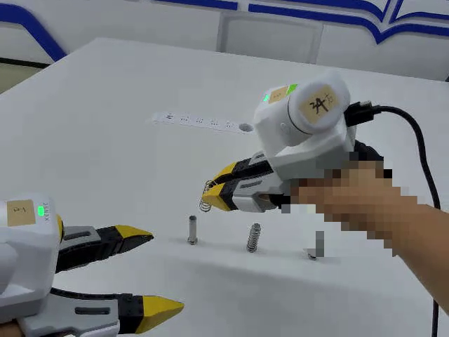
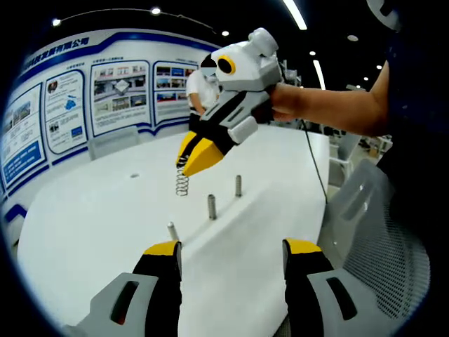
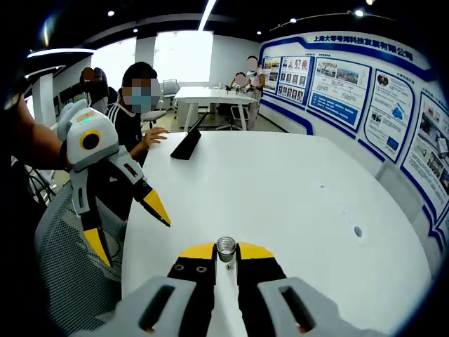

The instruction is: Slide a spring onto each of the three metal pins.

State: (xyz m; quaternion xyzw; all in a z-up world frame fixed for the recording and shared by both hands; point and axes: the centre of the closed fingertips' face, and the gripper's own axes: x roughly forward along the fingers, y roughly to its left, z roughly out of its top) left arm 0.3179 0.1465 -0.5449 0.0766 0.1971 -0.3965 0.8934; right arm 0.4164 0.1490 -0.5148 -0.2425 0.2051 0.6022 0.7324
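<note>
Three upright pins [image 1: 192, 229], middle spring-clad; second spring [image 1: 205, 199] in right gripper [image 1: 212, 196]

Opposed gripper views (table [image 1: 105, 105] shared)

Metal pin [image 1: 192, 229]: three, one of them wearing a spring.
Spring [image 1: 254, 237]: two, one on a pin, one off the pins.
Left gripper [image 1: 167, 270] plus right gripper [image 1: 209, 195]: two.
Table [image 1: 105, 105]: one.
Hole [image 1: 245, 128] in the table: one.
Power strip [image 1: 200, 121]: one.
Cable [image 1: 424, 160]: one.
</note>
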